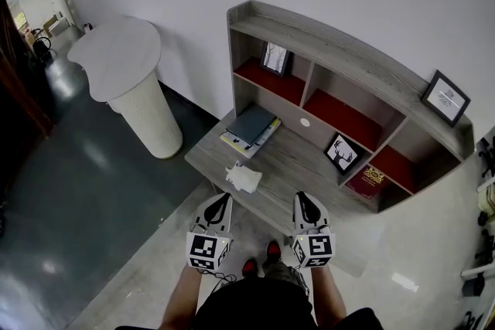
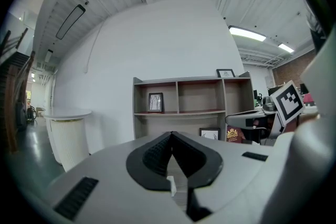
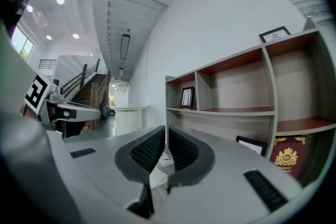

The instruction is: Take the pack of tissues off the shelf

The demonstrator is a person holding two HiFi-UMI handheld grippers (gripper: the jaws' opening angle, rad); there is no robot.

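Approach stage. The pack of tissues (image 1: 244, 178) lies on the lower ledge of the shelf (image 1: 298, 162), near its front edge, just ahead of the left hand-held gripper (image 1: 222, 199). This and the right hand-held gripper (image 1: 303, 197) have their jaws together, empty. Advisable: open the left jaws wide, then straddle the soft pack's middle.
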